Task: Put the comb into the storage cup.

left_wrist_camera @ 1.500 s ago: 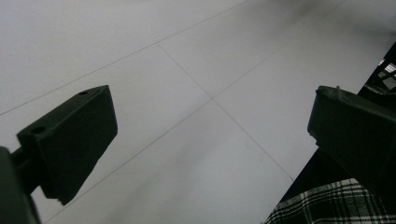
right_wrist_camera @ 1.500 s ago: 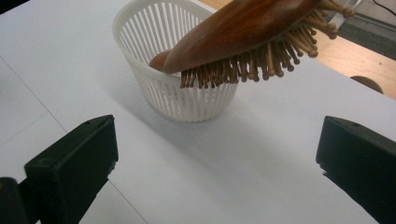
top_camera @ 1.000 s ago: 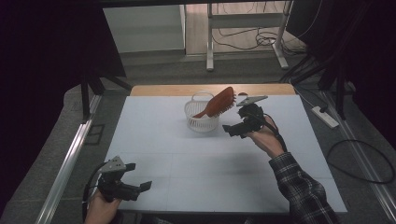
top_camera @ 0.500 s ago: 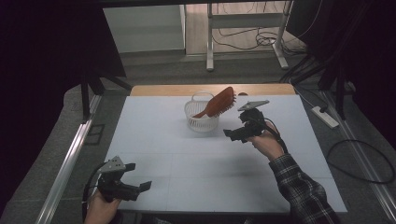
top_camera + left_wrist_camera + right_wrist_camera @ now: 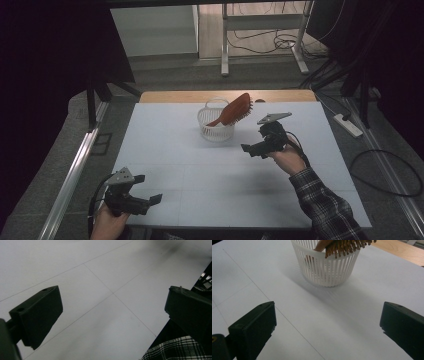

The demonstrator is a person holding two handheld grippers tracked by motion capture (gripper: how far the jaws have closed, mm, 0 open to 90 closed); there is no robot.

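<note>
A white slatted basket [image 5: 215,127] [image 5: 328,270] stands on the white table top [image 5: 165,150] at the back middle. A reddish-brown hairbrush [image 5: 234,110] leans in it, head up and over the right rim; its bristles [image 5: 342,246] hang over the rim. My right gripper [image 5: 256,145] [image 5: 327,327] is open a short way to the right of the basket and nearer to me, jaws wide apart with nothing between them. At the near left corner my left gripper [image 5: 148,188] [image 5: 112,312] is open over bare table.
A wooden strip [image 5: 200,96] runs along the table's far edge. A plaid sleeve [image 5: 325,205] [image 5: 170,350] covers the right forearm. On the floor lie a power strip [image 5: 346,125] and cables at the right; a metal rail [image 5: 70,175] runs at the left.
My right gripper has drawn back from the basket, toward me and a little lower. The hairbrush stays in the basket. The left gripper has not moved.
</note>
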